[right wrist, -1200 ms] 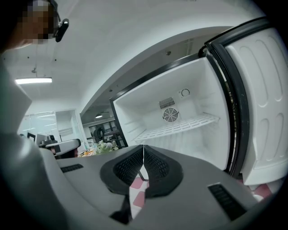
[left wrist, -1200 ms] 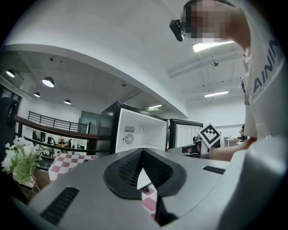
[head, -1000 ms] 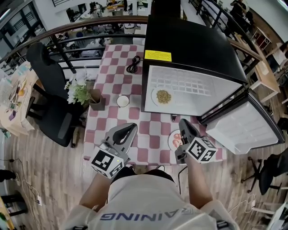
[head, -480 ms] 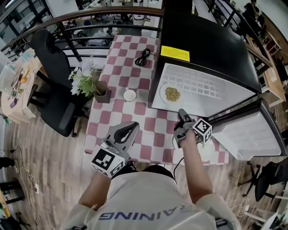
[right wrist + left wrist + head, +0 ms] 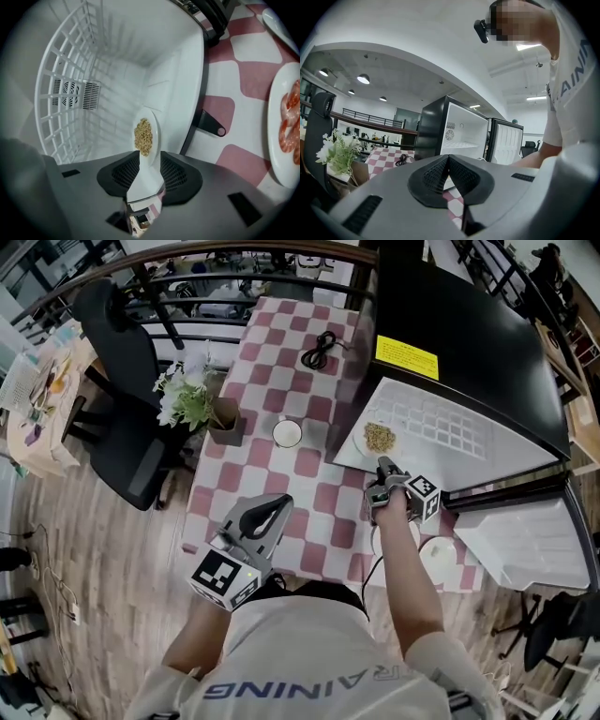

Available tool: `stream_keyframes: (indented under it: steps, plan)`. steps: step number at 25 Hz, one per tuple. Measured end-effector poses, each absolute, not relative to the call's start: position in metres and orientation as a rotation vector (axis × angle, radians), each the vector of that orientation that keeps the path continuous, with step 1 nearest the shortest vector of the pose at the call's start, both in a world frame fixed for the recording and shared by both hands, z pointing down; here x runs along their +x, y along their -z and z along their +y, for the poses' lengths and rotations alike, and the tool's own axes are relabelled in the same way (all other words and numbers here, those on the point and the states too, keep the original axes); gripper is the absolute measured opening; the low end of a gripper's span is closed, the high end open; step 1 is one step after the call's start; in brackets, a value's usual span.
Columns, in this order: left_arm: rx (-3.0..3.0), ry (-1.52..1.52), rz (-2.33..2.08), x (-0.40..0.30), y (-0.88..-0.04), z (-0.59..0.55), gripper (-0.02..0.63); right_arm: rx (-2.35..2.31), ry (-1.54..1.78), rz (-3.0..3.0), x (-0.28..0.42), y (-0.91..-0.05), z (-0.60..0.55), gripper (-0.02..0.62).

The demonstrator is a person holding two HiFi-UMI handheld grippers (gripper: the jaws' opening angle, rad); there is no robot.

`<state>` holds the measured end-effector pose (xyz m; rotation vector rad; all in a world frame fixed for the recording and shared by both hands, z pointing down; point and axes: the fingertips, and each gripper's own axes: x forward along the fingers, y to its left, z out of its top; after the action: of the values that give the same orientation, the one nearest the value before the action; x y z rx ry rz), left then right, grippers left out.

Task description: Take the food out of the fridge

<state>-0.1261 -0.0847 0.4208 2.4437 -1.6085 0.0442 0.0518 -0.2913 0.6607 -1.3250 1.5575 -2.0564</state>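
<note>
Inside the fridge (image 5: 469,324), the right claw (image 5: 149,164), just opened, straddles one grain plate (image 5: 155,133); left claw (image 5: 448,159) pressed together.

The fridge (image 5: 469,324) is standing on the table's (image 5: 281,381) right side, plate of grain (image 5: 378,438) lying inside it, plate of shrimp (image 5: 287,117) before it, bowl (image 5: 287,433) then plant (image 5: 192,404) leftward, cable (image 5: 319,350) behind those.

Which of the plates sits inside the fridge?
The plate of brown grains; the plate of pink food lies outside on the checked table.
</note>
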Motion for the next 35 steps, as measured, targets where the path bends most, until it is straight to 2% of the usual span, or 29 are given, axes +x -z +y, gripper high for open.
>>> stream_keyframes:
  steps: [6, 9, 12, 35]
  plan:
    - [2.408, -0.023, -1.612, -0.137, -0.429, -0.08, 0.008, -1.345, 2.056, 1.49, 0.049, -0.671, -0.303, 0.149]
    - [2.38, -0.009, -1.598, -0.14, -0.433, -0.076, 0.008, -1.367, 2.057, 1.444, 0.052, -0.673, -0.305, 0.125]
    - [2.378, -0.011, -1.598, -0.141, -0.433, -0.072, 0.008, -1.404, 2.058, 1.416, 0.056, -0.678, -0.306, 0.042]
    - [2.396, -0.039, -1.546, -0.121, -0.438, -0.06, 0.008, -1.257, 2.056, 1.547, 0.067, -0.677, -0.245, 0.034]
